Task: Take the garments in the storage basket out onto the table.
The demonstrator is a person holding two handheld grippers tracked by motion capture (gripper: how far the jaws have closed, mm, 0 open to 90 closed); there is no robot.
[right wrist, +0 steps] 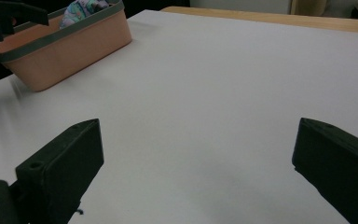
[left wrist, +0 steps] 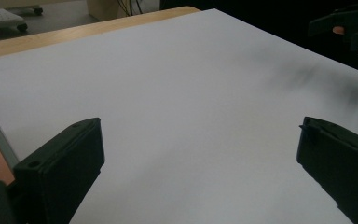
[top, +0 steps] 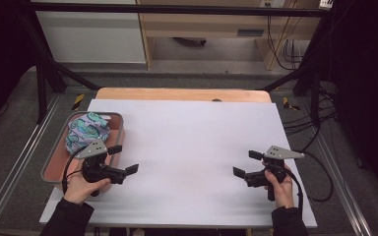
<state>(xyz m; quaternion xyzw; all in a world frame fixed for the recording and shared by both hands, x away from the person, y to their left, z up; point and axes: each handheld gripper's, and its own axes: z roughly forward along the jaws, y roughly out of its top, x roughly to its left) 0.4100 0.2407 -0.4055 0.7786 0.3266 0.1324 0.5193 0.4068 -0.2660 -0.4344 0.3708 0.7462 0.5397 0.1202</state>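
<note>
My left gripper [top: 123, 159] is nearest to me, low over the white sheet [top: 187, 147] at its left edge, with my left hand [top: 81, 187] wrapped round the handle. Its jaws stand wide apart with nothing between them; in the left gripper view I see bare sheet between the two black blocks. My right gripper [top: 246, 163] hangs over the right side of the sheet, jaws just as wide and empty, facing the left one across the middle, well apart from it.

The bundle [top: 87, 131], a wad of cloth with a teal and purple pattern, lies in the tray [top: 54, 162], just behind my left gripper and a little to its outer side. The tray sits at the sheet's left edge, and the gripper's body overlaps its near rim from above; whether it touches the rim I cannot tell. From my right gripper the tray [right wrist: 65, 46] stands far off ahead to the left, the bundle [right wrist: 81, 8] peeping over its wall.
</note>
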